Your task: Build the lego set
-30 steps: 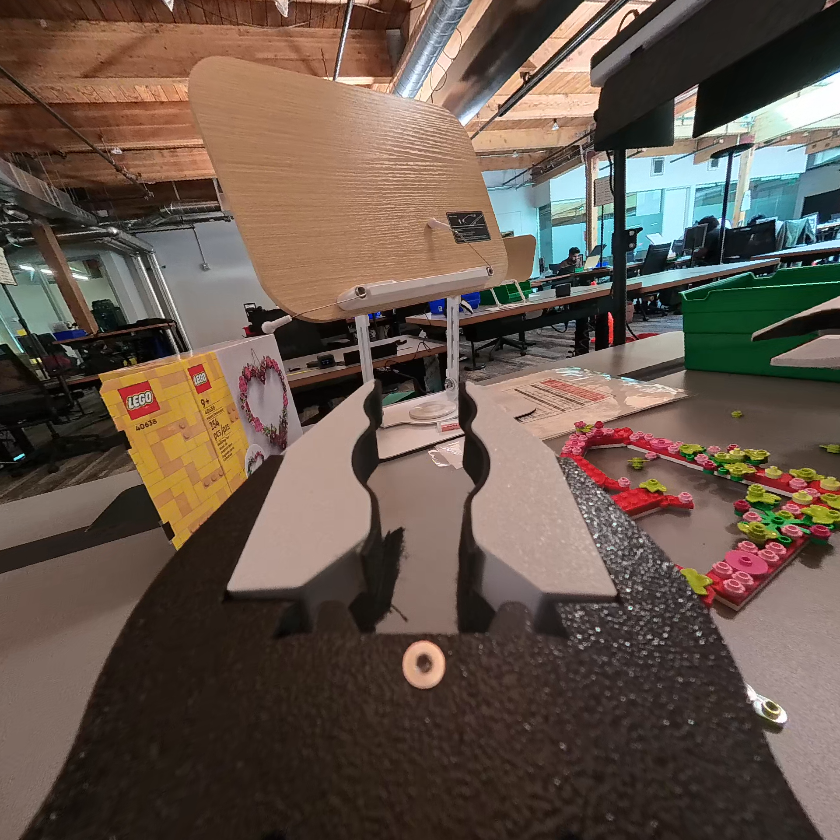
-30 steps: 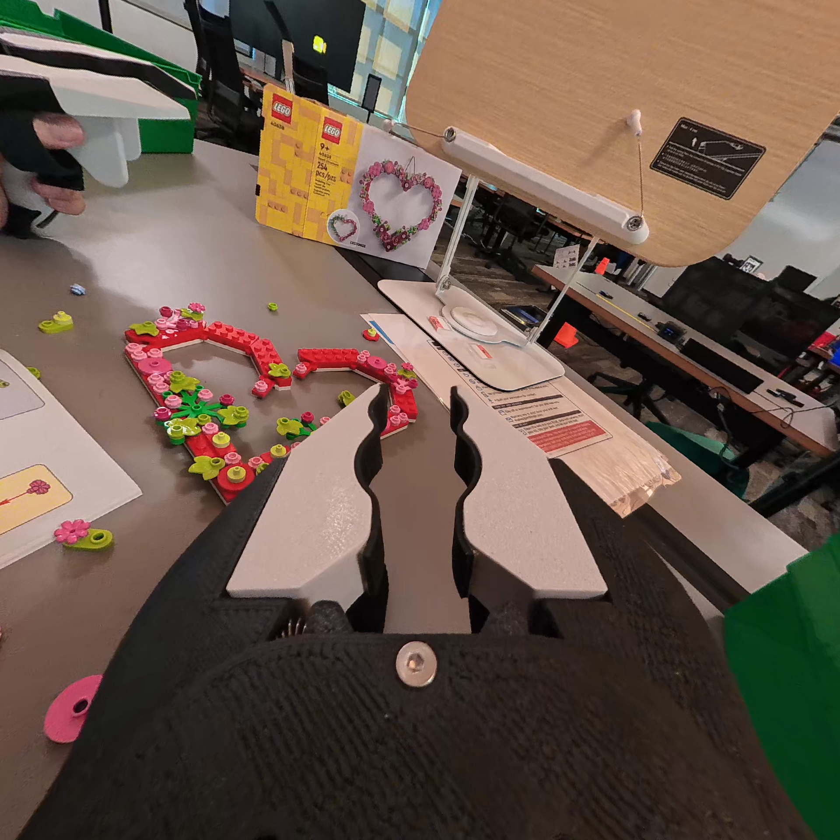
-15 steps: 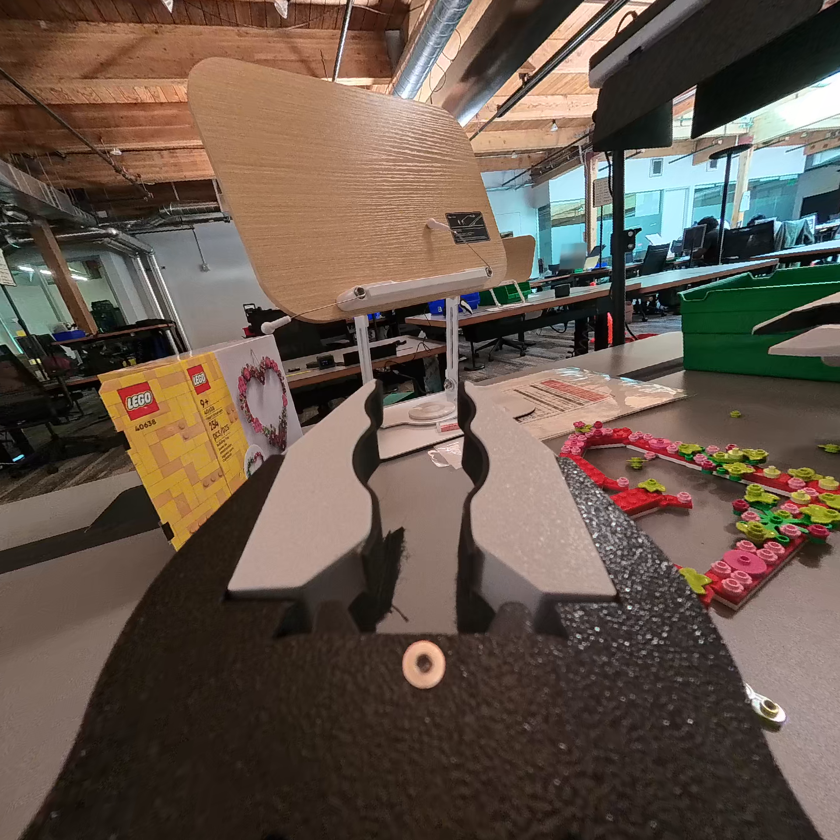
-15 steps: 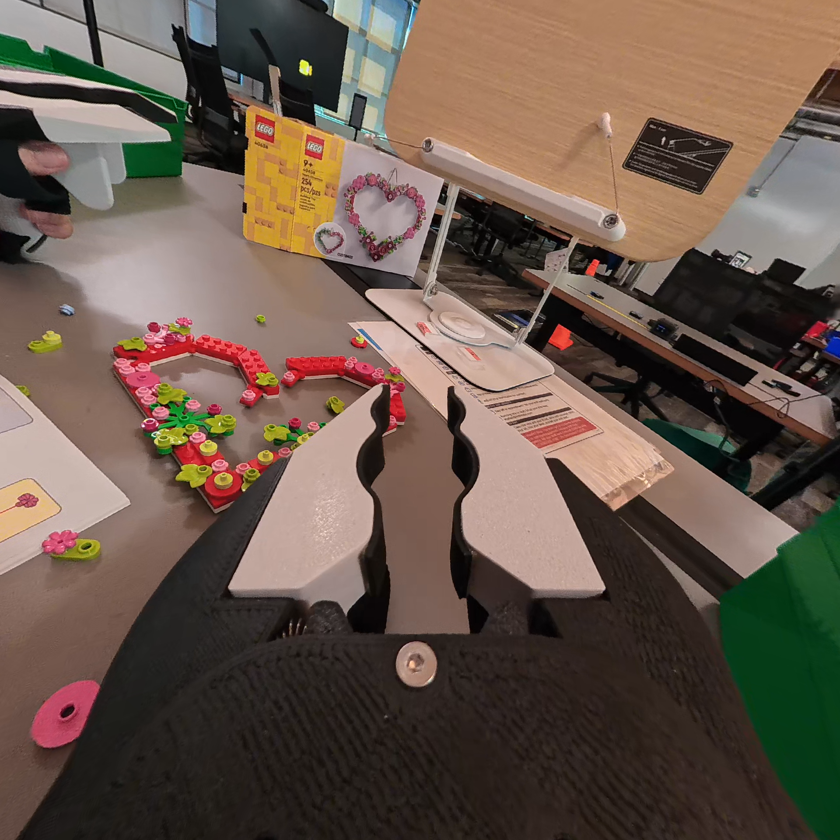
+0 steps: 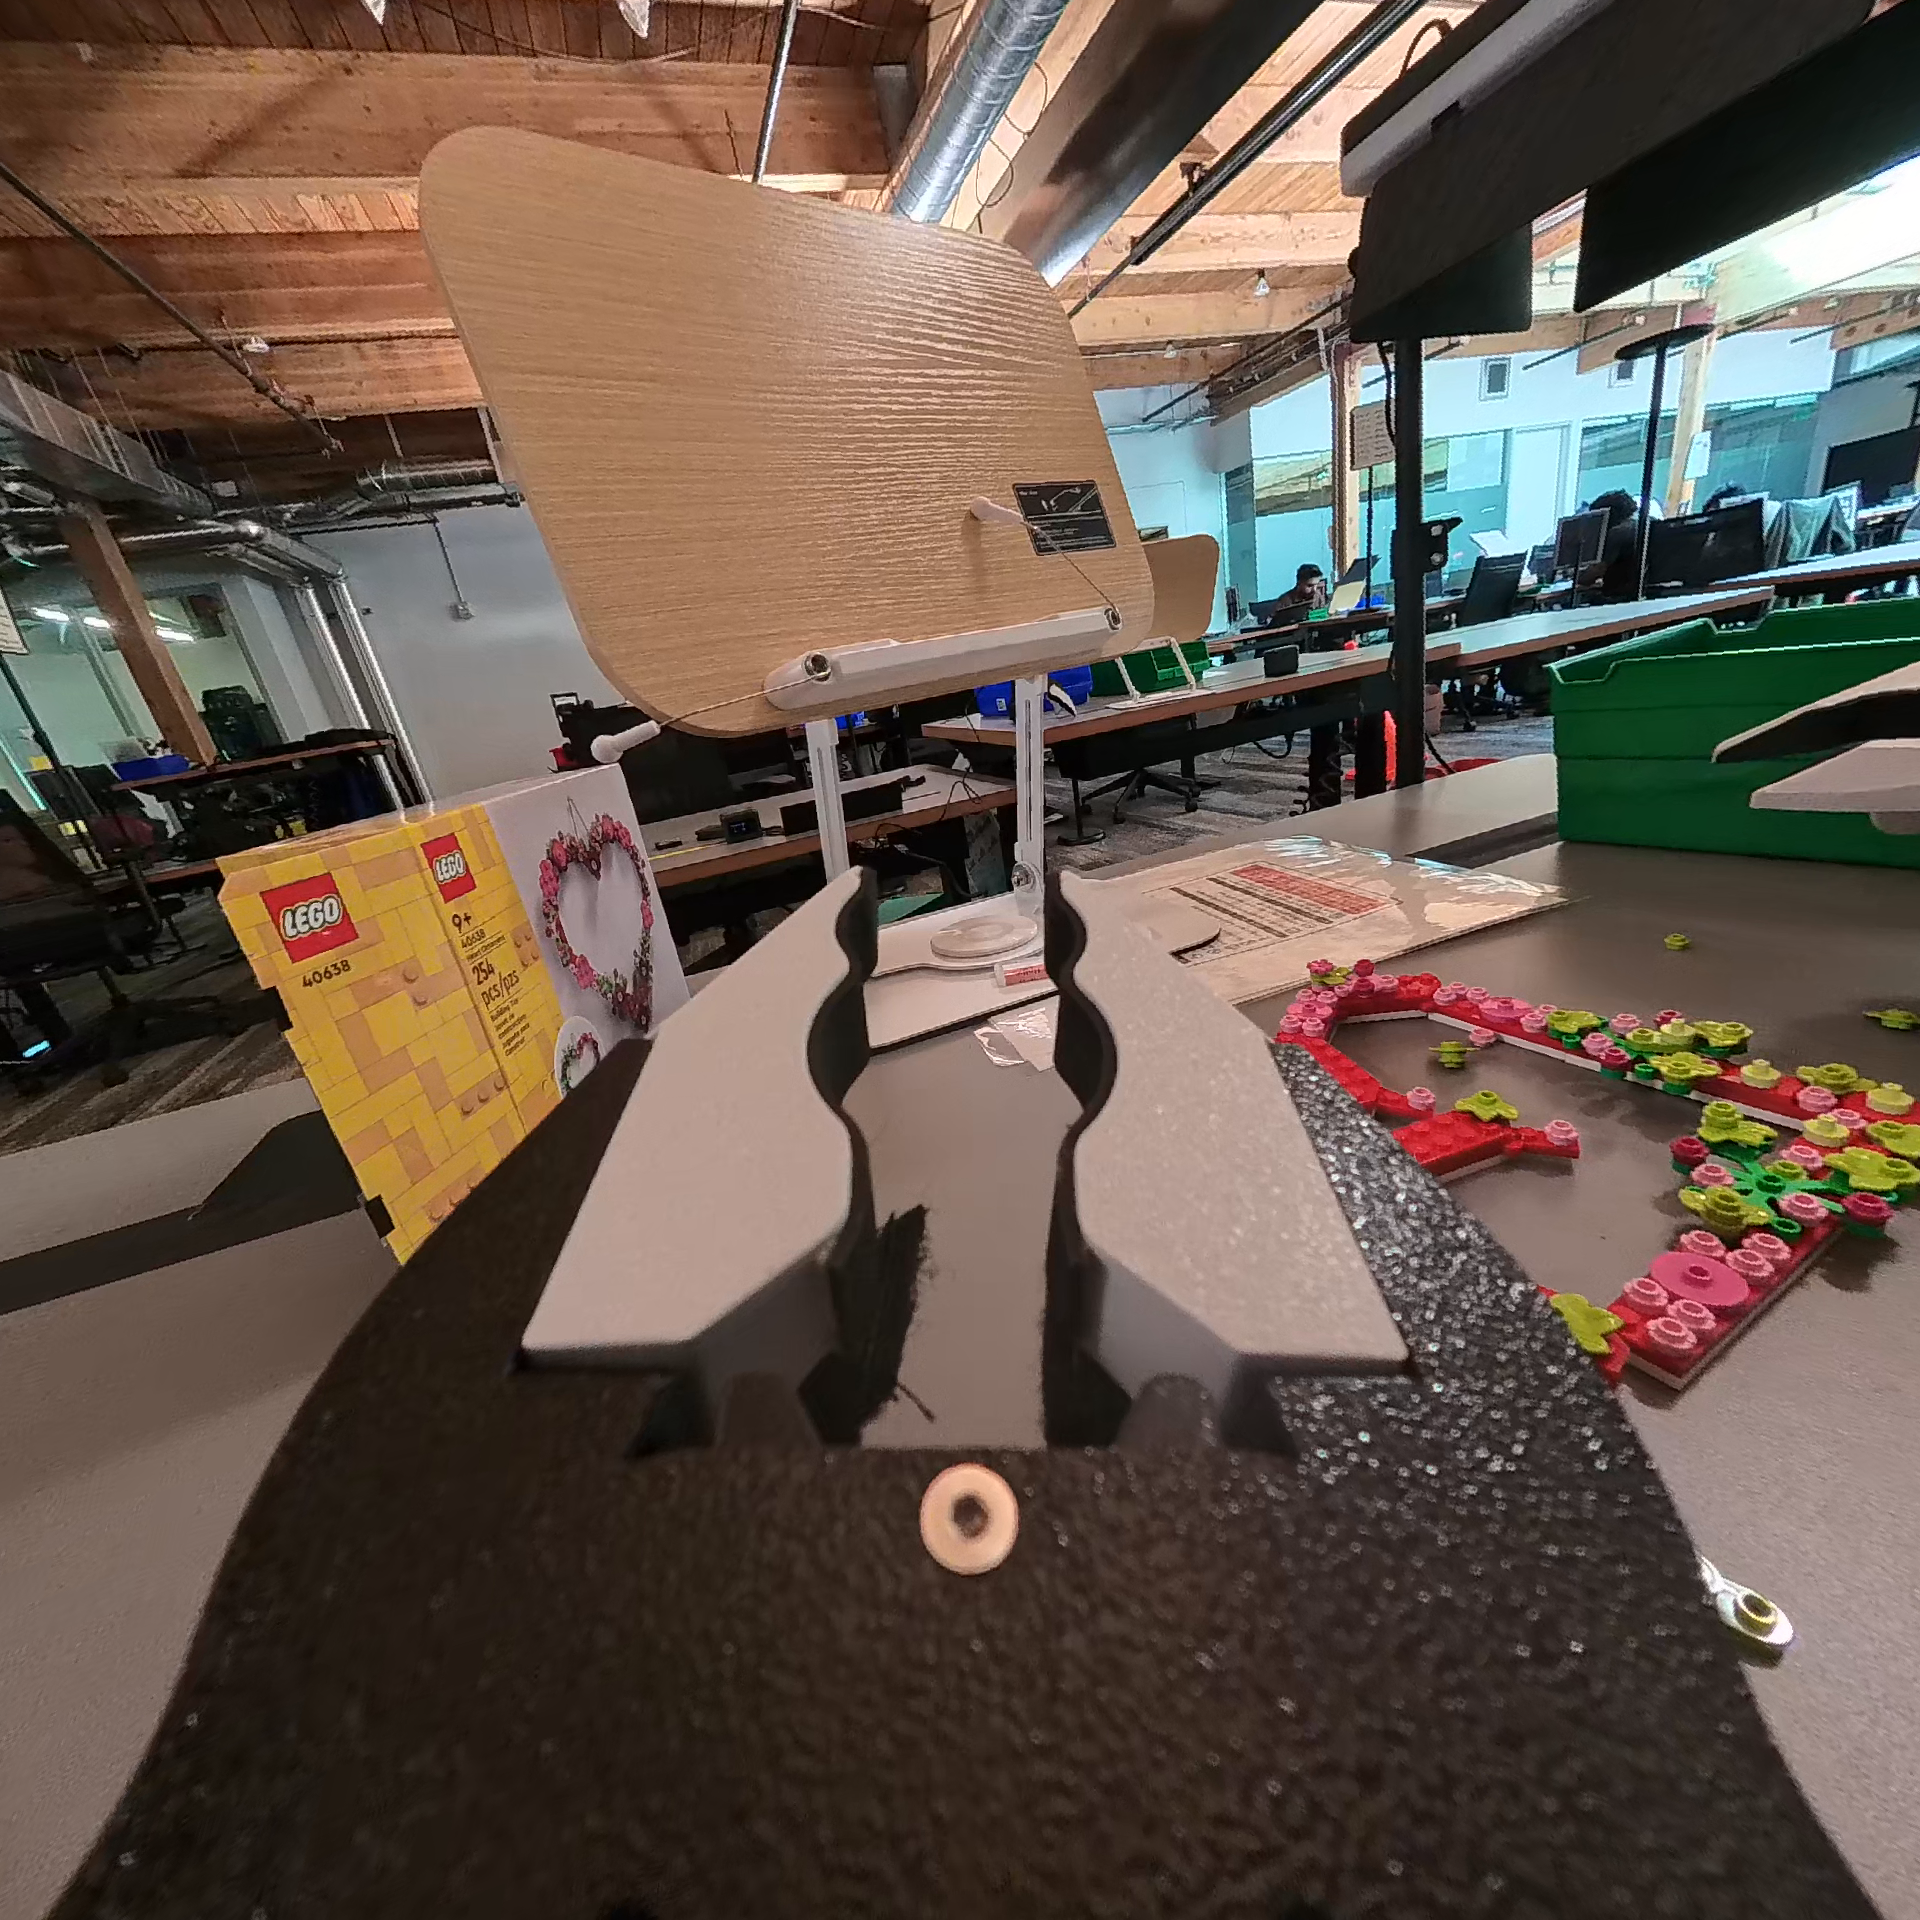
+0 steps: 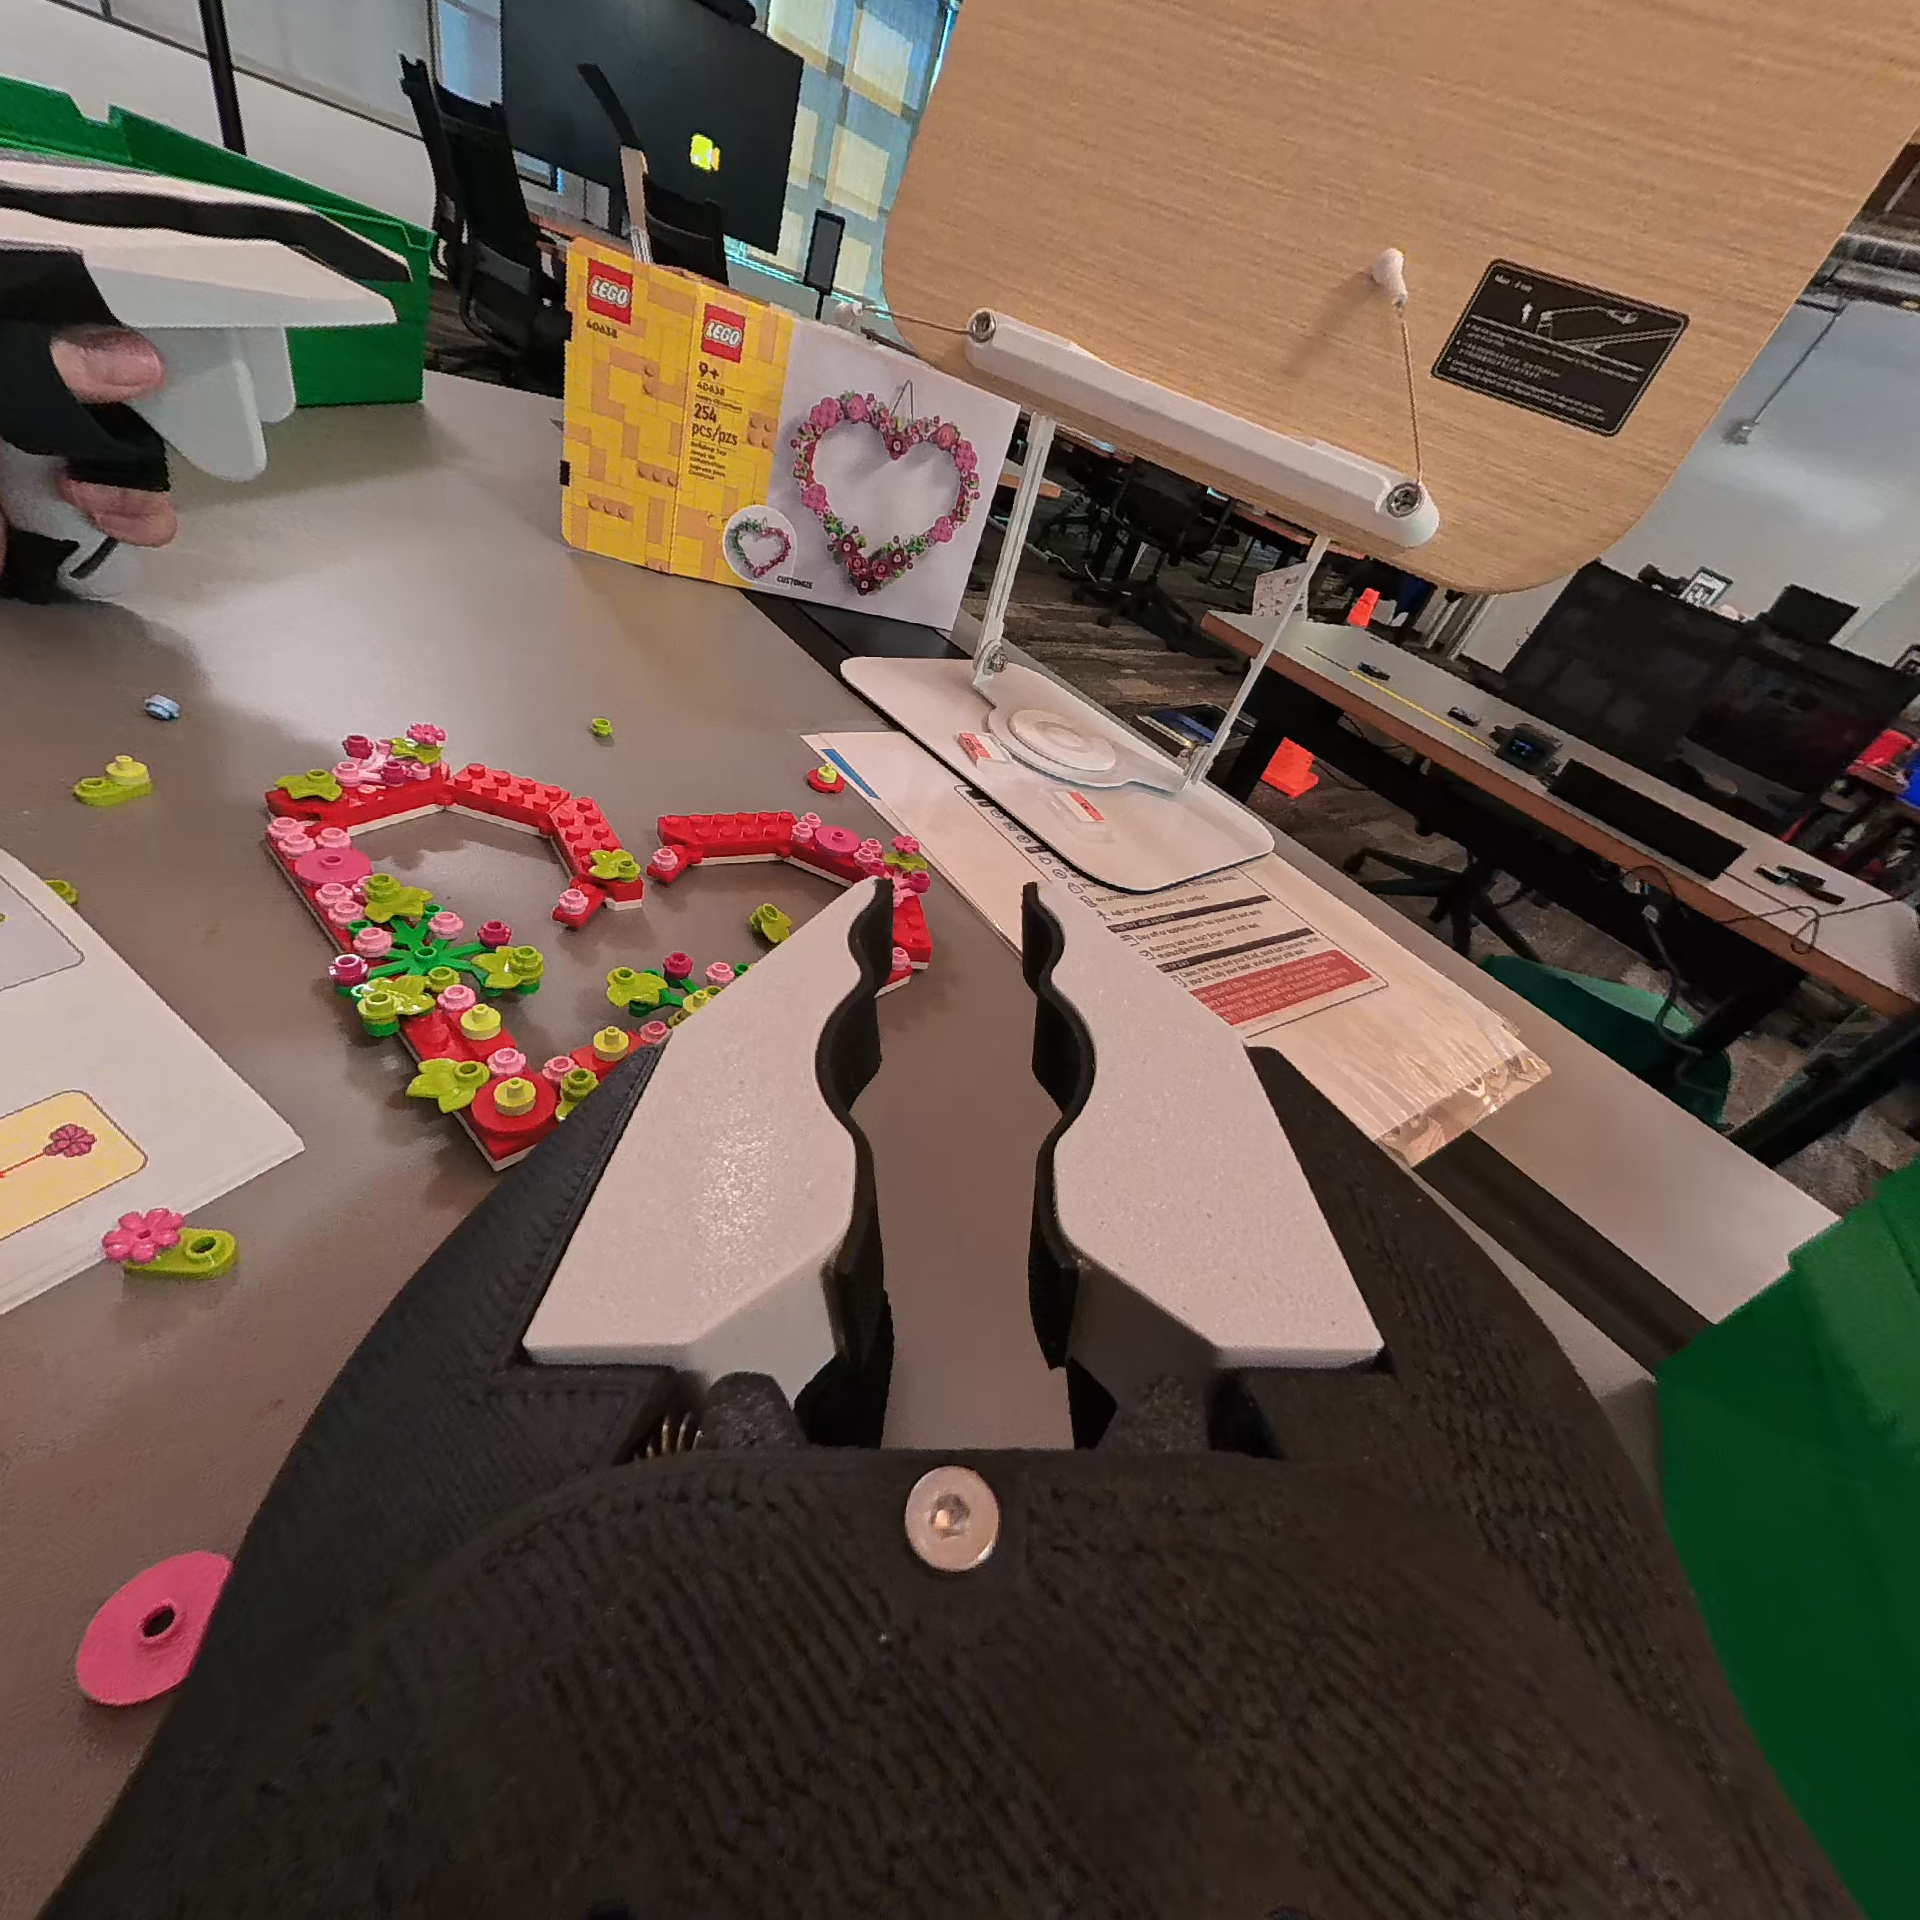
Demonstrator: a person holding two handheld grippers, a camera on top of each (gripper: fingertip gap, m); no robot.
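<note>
A red heart-shaped lego frame (image 6: 488, 904) with pink and lime flowers lies flat on the grey table; it also shows in the left wrist view (image 5: 1621, 1122). My right gripper (image 6: 956, 899) is open and empty, raised over the frame's right end. My left gripper (image 5: 961, 894) is open and empty, raised left of the frame, pointing at the book stand. In the right wrist view the left gripper (image 6: 197, 301) shows at the far left, held by a gloved hand. Loose pieces lie around: a pink flower on a lime plate (image 6: 166, 1242) and a pink disc (image 6: 151, 1626).
A yellow lego box (image 6: 769, 436) stands at the table's back edge, beside a wooden book stand (image 6: 1351, 249) on a white base. A printed sheet in plastic (image 6: 1247, 956) lies by the base. An instruction page (image 6: 94, 1101) lies left. Green bins (image 5: 1725, 727) stand at the table's side. There is about 25 cm between the tips of the two grippers.
My right gripper has pulled back and turned slightly, so the frame and box sit more to the right in its view. My left gripper has barely moved.
</note>
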